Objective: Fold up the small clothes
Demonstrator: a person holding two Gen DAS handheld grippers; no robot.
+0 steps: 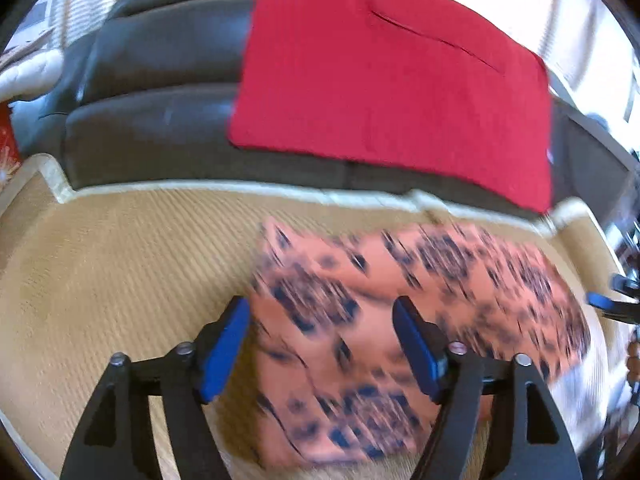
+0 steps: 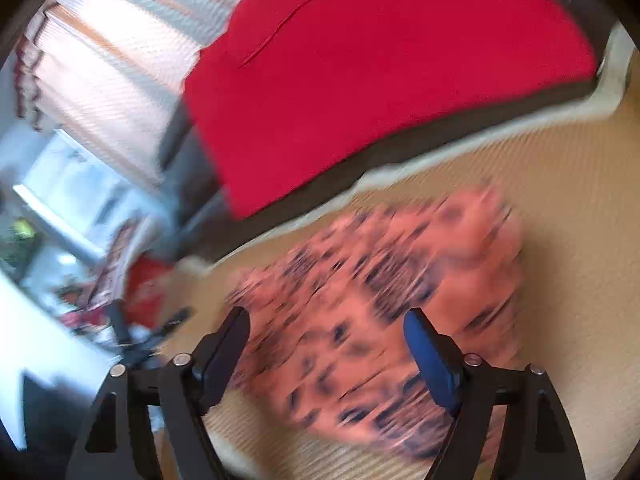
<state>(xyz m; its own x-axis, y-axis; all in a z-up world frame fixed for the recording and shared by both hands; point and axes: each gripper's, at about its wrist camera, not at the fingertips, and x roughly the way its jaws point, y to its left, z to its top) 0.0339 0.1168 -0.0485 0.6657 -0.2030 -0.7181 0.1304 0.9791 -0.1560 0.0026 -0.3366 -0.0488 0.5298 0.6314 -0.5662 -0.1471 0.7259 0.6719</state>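
- Left gripper: jaws apart, nothing clamped. Blue pads stand clear on either side of the cloth below, not pressing it.
- Right gripper: jaws also apart, nothing clamped. Its tip shows at the right edge of the left wrist view.
- Small garment: salmon-pink with a dark blue print, lying on a tan ribbed mat, folded into a rough rectangle. Both views are motion-blurred, so I can't tell how many layers it has.
- In each wrist view the garment sits under and between the open jaws, apart from them.
- Mat has a pale border along its far edge.
- Behind the mat: dark sofa, with a red cloth draped flat over its seat and front edge.
- Striped curtain behind the sofa, brightly lit.
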